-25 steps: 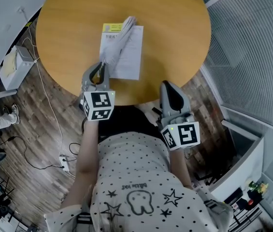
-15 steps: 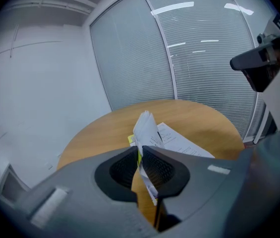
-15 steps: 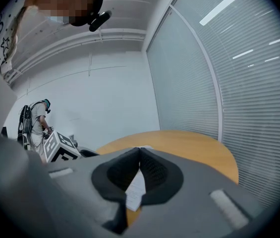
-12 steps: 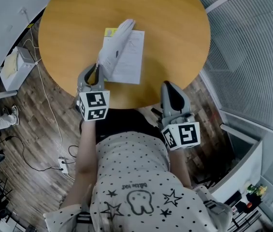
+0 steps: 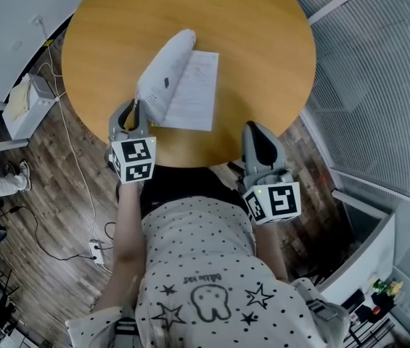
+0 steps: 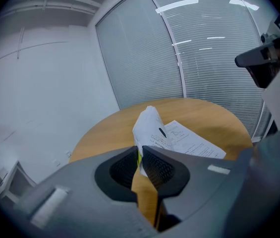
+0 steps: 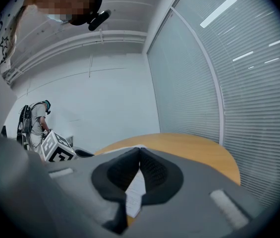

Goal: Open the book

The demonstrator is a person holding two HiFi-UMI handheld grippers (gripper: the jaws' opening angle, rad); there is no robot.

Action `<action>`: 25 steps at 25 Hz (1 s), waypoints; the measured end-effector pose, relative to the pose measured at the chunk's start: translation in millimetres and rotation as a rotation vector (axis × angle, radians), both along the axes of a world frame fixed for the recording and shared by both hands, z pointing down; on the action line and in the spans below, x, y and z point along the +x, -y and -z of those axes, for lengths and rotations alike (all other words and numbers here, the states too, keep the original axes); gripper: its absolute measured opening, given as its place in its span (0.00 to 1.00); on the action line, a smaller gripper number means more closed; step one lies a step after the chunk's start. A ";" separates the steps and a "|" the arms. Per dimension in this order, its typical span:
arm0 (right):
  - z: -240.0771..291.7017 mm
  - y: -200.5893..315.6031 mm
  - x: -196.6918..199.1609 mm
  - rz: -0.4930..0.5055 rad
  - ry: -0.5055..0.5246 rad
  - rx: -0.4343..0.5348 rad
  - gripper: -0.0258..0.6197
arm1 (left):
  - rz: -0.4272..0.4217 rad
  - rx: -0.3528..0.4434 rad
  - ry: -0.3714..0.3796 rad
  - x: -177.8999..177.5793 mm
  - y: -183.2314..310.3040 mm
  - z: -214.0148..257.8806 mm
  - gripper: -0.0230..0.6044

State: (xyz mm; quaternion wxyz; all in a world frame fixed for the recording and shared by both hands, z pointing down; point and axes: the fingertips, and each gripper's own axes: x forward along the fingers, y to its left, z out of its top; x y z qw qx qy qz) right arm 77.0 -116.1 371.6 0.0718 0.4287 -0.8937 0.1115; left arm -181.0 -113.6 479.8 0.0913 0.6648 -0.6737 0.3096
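A thin white book (image 5: pixel 194 93) lies on the round wooden table (image 5: pixel 263 35). Its front leaves (image 5: pixel 162 78) stand lifted and bowed over to the left, baring a printed page. My left gripper (image 5: pixel 136 111) is shut on the near corner of those leaves. In the left gripper view the curled leaves (image 6: pixel 149 130) rise from between the closed jaws of the left gripper (image 6: pixel 140 150), with the bared page (image 6: pixel 192 142) to the right. My right gripper (image 5: pixel 254 130) hovers at the table's near edge, shut and holding nothing. In its own view the right gripper (image 7: pixel 139 150) points toward the page (image 7: pixel 136 190).
The person's torso fills the space below the table edge. Cables and a power strip (image 5: pixel 97 246) lie on the wood floor at left, by a white cabinet (image 5: pixel 27 104). A glass wall with blinds runs along the right. Another person (image 7: pixel 38 118) stands far off.
My left gripper has moved left and toward the near edge with the leaves in it. The book now gapes wider and the yellow strip at its top is covered. The right gripper stayed put.
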 end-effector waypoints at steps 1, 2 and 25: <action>1.2 0.4 -0.9 0.000 0.000 0.003 0.05 | 0.005 0.001 0.000 -2.7 -0.7 0.7 0.10; 2.2 0.6 -1.7 0.001 -0.001 0.005 0.05 | 0.010 0.003 0.001 -5.4 -1.6 1.2 0.10; 39.6 -10.8 29.1 -0.069 -0.038 0.091 0.05 | 0.223 -0.017 -0.057 -74.8 -48.2 -24.6 0.10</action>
